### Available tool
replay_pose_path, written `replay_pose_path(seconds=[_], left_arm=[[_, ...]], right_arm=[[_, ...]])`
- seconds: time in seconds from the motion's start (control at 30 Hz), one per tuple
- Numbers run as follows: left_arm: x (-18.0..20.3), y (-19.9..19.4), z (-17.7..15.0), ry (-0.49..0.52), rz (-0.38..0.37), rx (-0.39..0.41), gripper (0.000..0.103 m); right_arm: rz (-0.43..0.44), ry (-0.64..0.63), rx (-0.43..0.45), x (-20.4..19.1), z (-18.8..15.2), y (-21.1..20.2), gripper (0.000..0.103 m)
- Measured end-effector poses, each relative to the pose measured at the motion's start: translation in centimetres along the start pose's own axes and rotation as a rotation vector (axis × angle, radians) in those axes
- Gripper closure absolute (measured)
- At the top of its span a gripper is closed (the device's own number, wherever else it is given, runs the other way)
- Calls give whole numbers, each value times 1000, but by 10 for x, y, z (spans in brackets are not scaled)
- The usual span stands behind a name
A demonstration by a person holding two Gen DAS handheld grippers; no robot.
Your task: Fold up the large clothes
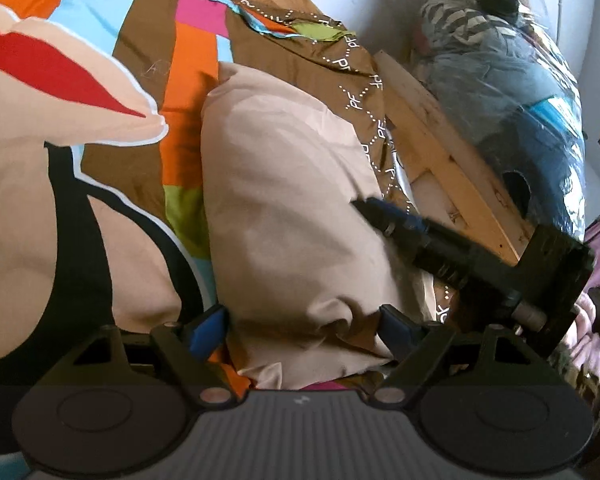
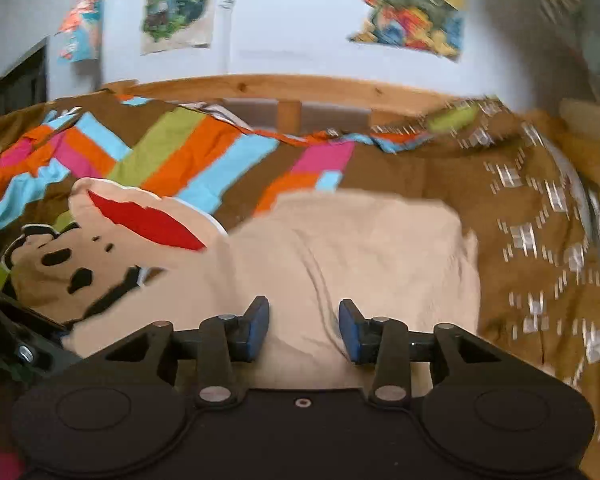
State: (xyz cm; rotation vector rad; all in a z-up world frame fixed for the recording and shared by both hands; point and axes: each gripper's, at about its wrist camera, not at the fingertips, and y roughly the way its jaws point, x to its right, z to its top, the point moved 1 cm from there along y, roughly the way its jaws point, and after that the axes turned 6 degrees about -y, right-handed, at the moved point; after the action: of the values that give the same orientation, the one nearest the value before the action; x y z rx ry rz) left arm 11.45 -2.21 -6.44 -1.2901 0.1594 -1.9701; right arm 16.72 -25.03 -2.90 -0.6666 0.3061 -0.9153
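A beige garment (image 1: 292, 200) lies folded into a thick oblong on a bedspread (image 1: 188, 60) of brown, orange, blue and pink patches. My left gripper (image 1: 303, 330) is open, its blue pads (image 1: 210, 328) wide apart on either side of the garment's near end. In the left wrist view my right gripper (image 1: 370, 210) comes in from the right, its tip at the garment's right edge. In the right wrist view the right gripper (image 2: 304, 328) is open just above the beige garment (image 2: 360, 248), with nothing pinched between its pads (image 2: 258, 328).
A cartoon animal face (image 2: 60, 264) is printed on the bedspread (image 2: 204, 152) left of the garment. A wooden bed frame (image 1: 440, 140) borders the bed. A clear plastic bag of clothes (image 1: 520, 80) lies beyond it. Pink cloth (image 1: 596, 320) lies at the right. Posters (image 2: 412, 4) hang on the wall.
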Motion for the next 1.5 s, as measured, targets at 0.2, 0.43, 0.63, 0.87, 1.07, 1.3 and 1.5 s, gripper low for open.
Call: replay_pose_path(seconds=[0.2,0.43,0.63,0.87,1.07,1.3,1.5], left_arm=[[1,-2,1,7,16,12,17],[-1,-2,1,-2,30,22,15],[21,-12,12,61,32,52,7],[35,16,57,130,222,48,2],[24,48,69,97,223,-19,0],[26,51,65,124,227,-20,0],[31,51,64,169,240,-5,0]], right_arm=[[-25,128,-6,9,-5,-7,57],[-253,336,20,43,-15,-90,19],[-231,605,-82,78,-44,-87,15],[-246,492,-64,65,-44,-63,14],[-254,434,-61,66,-44,-51,18],[-262,381,-82,58,-44,-42,8],[-278,311,-105,50,-44,-39,6]])
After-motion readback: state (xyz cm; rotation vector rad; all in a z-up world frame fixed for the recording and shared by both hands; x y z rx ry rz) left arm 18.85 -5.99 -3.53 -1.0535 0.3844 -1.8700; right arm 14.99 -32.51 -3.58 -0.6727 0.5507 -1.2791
